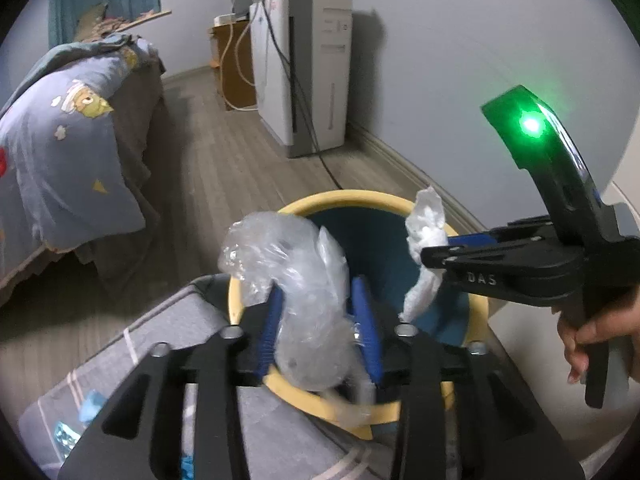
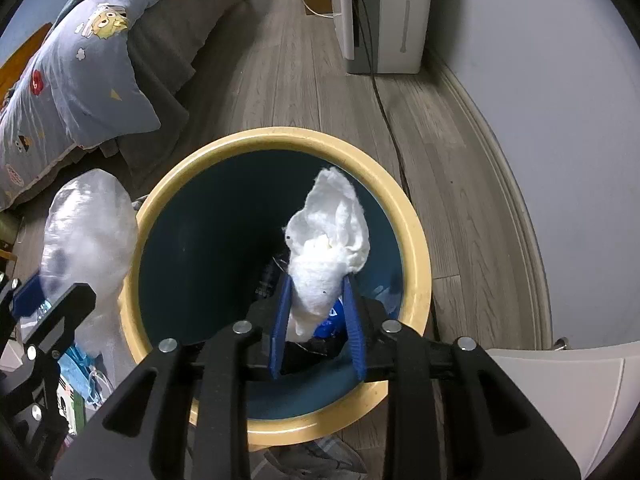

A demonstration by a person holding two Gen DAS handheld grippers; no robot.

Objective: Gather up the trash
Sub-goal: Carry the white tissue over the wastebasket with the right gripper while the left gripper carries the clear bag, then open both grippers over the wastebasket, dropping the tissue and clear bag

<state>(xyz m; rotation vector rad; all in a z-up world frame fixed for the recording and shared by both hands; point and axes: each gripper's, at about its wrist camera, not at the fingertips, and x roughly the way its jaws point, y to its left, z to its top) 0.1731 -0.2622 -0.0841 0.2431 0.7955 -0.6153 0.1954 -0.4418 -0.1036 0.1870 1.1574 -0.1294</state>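
A round trash bin with a yellow rim [image 2: 416,216] and dark blue inside stands on the floor; it also shows in the left wrist view [image 1: 344,198]. My left gripper [image 1: 320,312] is shut on a crumpled clear plastic bag [image 1: 296,276] over the bin's near rim; the bag shows at the left of the right wrist view [image 2: 88,216]. My right gripper [image 2: 318,316] is shut on a crumpled white tissue [image 2: 332,240] directly above the bin's opening; in the left wrist view the gripper [image 1: 430,252] holds the tissue [image 1: 426,220] from the right. Dark trash lies at the bin's bottom.
A bed with a blue cartoon quilt [image 1: 60,132] stands at the left. A white appliance [image 1: 312,72] with a black cable stands against the far wall. A grey checked cloth [image 1: 132,360] lies below the left gripper. A white panel [image 2: 560,392] is at lower right.
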